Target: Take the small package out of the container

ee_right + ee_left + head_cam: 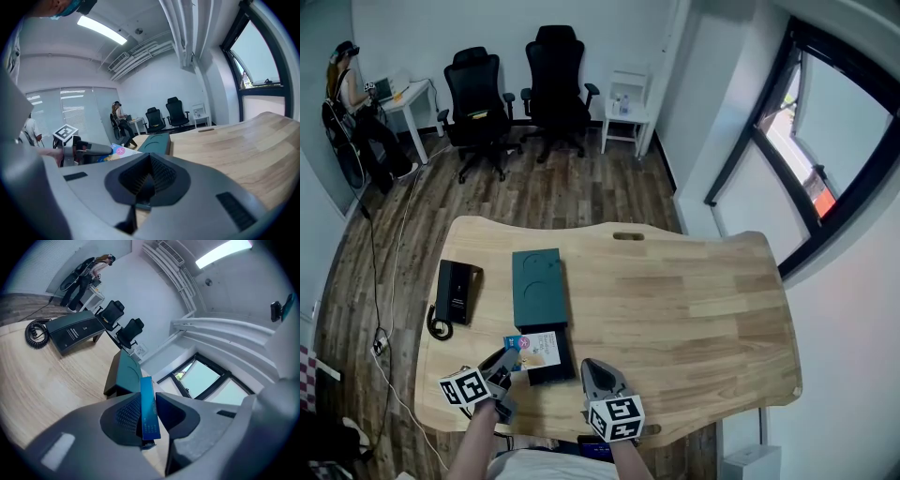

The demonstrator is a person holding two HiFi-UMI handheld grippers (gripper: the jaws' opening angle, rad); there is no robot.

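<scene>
Closest to the lens, at the near edge of the bench [694, 309]: left tool [512, 357] and right tool [589, 366], side by side, both pointing away from the body. Left tool clamped on the small package [540, 349]; pads pressed on its two flat faces, thin blue edge standing upright between them in the left gripper view. Package held over the near left part of the black tray [555, 371], printed face up, tilted. Tray drawn out of the near end of the teal container [537, 286]. Right tool closed, pads together, nothing between them, just right of the tray. Black telephone [457, 292] left of the container, apart from it. Two office chairs [475, 89] on the floor beyond the bench.
</scene>
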